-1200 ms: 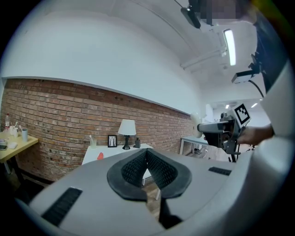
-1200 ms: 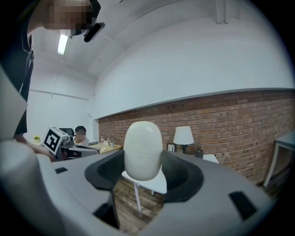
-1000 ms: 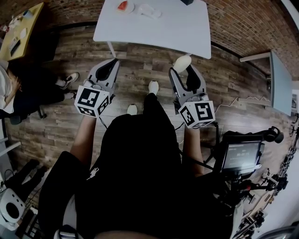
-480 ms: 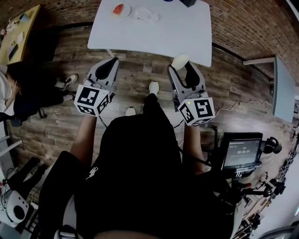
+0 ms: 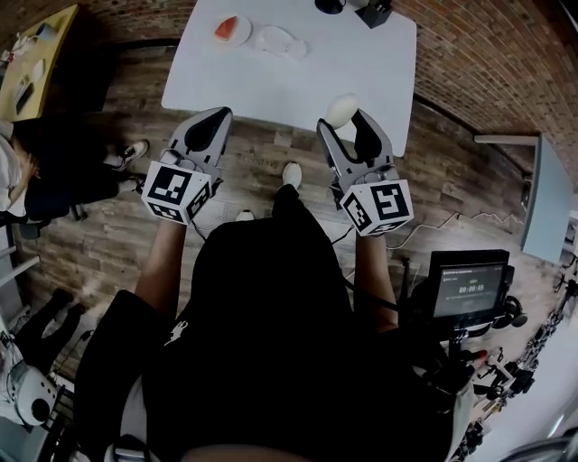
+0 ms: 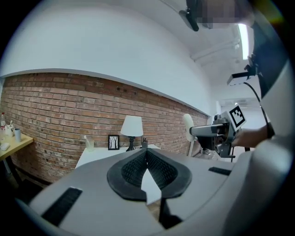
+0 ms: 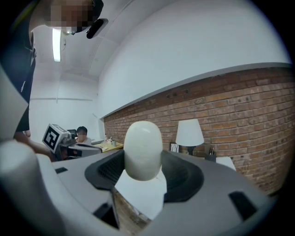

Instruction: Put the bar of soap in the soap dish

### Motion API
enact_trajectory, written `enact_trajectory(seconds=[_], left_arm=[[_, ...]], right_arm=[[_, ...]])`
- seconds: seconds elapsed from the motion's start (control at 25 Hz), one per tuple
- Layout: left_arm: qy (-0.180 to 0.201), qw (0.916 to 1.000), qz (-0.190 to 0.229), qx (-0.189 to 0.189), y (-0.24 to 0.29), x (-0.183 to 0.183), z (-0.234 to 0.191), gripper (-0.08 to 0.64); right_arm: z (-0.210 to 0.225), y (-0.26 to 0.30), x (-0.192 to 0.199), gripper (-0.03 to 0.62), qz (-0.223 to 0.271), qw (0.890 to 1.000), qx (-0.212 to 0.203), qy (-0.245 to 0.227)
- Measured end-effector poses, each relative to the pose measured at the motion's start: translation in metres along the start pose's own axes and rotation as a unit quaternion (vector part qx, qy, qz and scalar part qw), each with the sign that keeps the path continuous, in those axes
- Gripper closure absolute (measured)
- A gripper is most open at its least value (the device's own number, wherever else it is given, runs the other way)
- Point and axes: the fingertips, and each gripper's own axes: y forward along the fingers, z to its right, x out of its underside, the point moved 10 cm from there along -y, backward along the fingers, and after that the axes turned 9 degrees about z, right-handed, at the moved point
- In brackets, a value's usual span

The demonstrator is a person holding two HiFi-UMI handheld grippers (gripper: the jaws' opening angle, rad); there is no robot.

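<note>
Table (image 5: 361, 63) stands ahead of the person, its far side against the brick wall (image 6: 55, 110). On its far left part sits a plate (image 5: 233, 27), with the soap dish (image 5: 278, 41) just right of it. A lamp (image 6: 132, 129) stands at the far edge, with a picture frame (image 6: 113, 142) left of it. The right gripper (image 5: 343, 122) hangs over the table's near edge with the bar of soap (image 5: 341, 108) between its jaws. The left gripper (image 5: 215, 115) is to its left, before that edge, over the floor (image 5: 271, 144). A monitor (image 5: 465, 287) stands at the person's right.

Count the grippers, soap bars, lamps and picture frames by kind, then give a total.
Grippers: 2, the left gripper and the right gripper
Soap: 1, the bar of soap held by the right gripper
Lamps: 1, the lamp
Frames: 1, the picture frame
Total: 5
</note>
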Motion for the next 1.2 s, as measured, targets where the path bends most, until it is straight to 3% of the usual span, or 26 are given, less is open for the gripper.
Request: enact_trajectory(seconds=[0.44,0.68,1.0,1.2], left_arm=[[-0.009,0.9999,-0.004,-0.002,0.087,-0.008,-0.002,0.554],[-0.009,0.9997,-0.020,-0.014,0.156,-0.007,0.011,0.554],[0.003,0.9997,0.009,-0.024,0.156,-0.009,0.018,0.554],[0.011,0.9992,0.002,-0.038,0.148,-0.014,0.018,0.554]], right_arm=[[0.067,0.053,0.001,0.339,-0.025,0.999,-0.047,0.002],[0.136,0.071,0.001,0.339,-0.031,0.998,-0.061,0.012],[0.138,0.071,0.008,0.339,-0.029,0.996,-0.081,0.009],[0.140,0.071,0.007,0.339,-0.025,0.996,-0.085,0.015]])
